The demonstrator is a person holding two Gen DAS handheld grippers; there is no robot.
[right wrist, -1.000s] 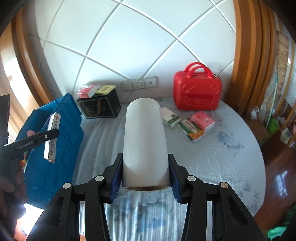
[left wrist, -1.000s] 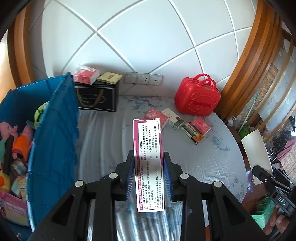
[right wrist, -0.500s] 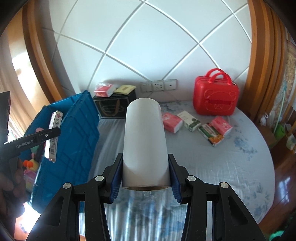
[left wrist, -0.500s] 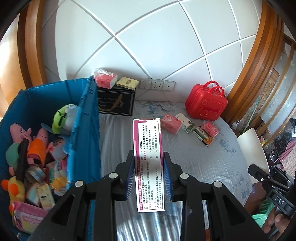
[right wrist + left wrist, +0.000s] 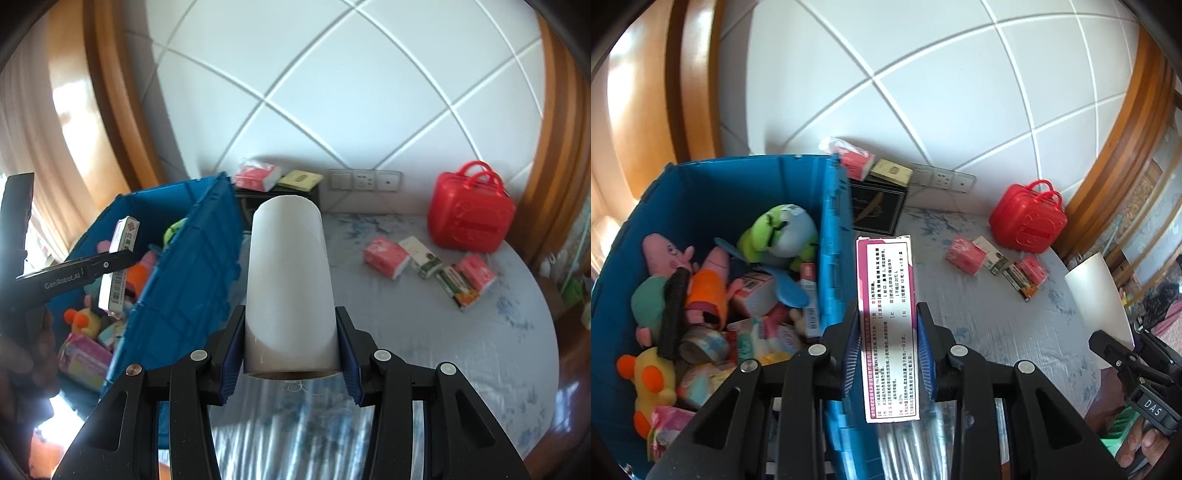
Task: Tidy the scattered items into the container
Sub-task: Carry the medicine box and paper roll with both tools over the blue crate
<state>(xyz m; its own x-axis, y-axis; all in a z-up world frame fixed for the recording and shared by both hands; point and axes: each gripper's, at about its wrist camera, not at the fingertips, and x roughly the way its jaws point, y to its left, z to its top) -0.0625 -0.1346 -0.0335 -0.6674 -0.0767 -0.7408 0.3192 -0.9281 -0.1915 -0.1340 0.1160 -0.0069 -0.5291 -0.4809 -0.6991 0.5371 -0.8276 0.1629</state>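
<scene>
My left gripper (image 5: 888,347) is shut on a long pink-and-white box (image 5: 886,317) and holds it above the right wall of the blue bin (image 5: 831,229). The right wrist view shows that box (image 5: 120,269) over the bin (image 5: 184,291). The bin holds plush toys and several packets. My right gripper (image 5: 291,354) is shut on a white roll (image 5: 290,280), held above the bed to the right of the bin. The roll also shows at the right edge of the left wrist view (image 5: 1097,299).
On the blue-patterned bed lie a pink tissue pack (image 5: 386,256), a white box (image 5: 421,256), a green-orange box (image 5: 456,284) and another pink pack (image 5: 476,273). A red case (image 5: 469,214) stands behind them. A black box (image 5: 877,206) with items on top stands by the wall.
My left gripper has moved left with the box, from beside the bin to over its right wall. My right gripper has moved left toward the bin with the roll.
</scene>
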